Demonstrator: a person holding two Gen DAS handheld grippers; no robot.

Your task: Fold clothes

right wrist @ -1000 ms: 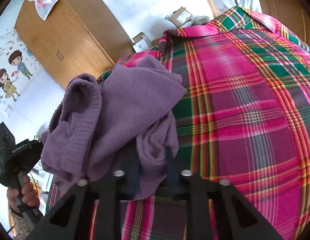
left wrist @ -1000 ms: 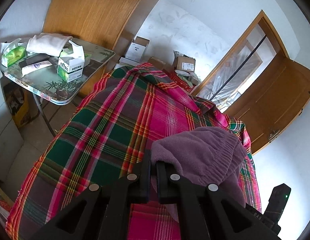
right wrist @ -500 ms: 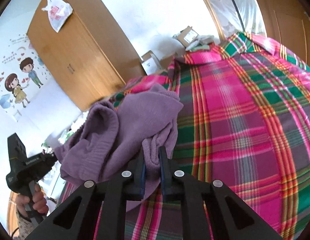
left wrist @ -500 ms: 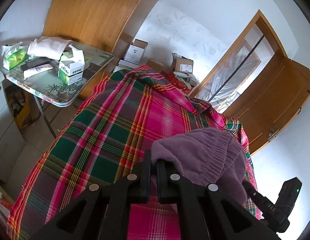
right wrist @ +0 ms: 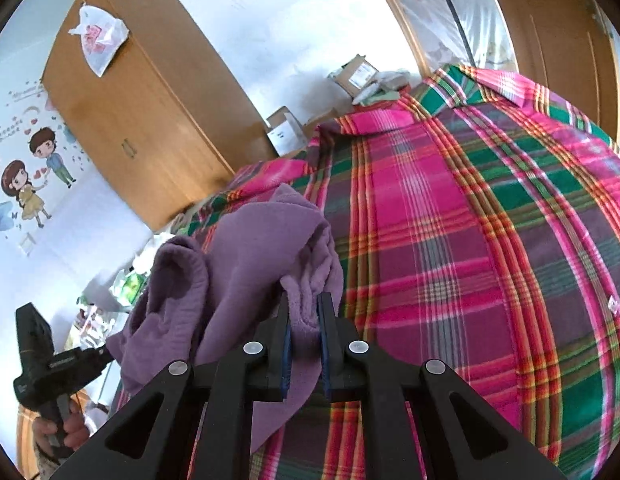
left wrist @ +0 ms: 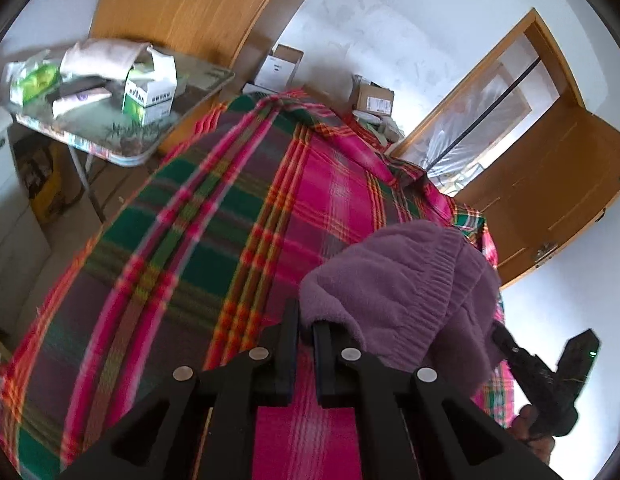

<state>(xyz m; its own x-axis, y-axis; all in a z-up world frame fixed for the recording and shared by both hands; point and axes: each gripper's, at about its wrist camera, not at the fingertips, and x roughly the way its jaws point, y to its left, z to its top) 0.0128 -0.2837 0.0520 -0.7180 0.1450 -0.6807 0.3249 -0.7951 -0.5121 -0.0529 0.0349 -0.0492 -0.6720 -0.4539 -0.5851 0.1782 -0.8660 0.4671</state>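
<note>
Both claws are up over the bed (left wrist: 214, 240) with its pink, green and purple plaid cover; the left claw (left wrist: 306, 320) is clenched on an edge of the purple sweater (left wrist: 401, 292), fingers nearly together with a thin fold of knit pinched between them; the right claw (right wrist: 304, 312) grasps another bunch of the same purple sweater (right wrist: 254, 256), fabric squeezed between its blue-lined pads. The garment hangs bunched between the two claws, lifted above the plaid cover (ribbed hem showing in the left wrist view); most of it droops to the left of the right claw. Off past the bed's left side a desk (left wrist: 110, 140) carries tissue boxes (left wrist: 150, 92); a wooden wardrobe (right wrist: 138, 120) stands against the wall, cardboard boxes (left wrist: 282, 66) near its foot.
</note>
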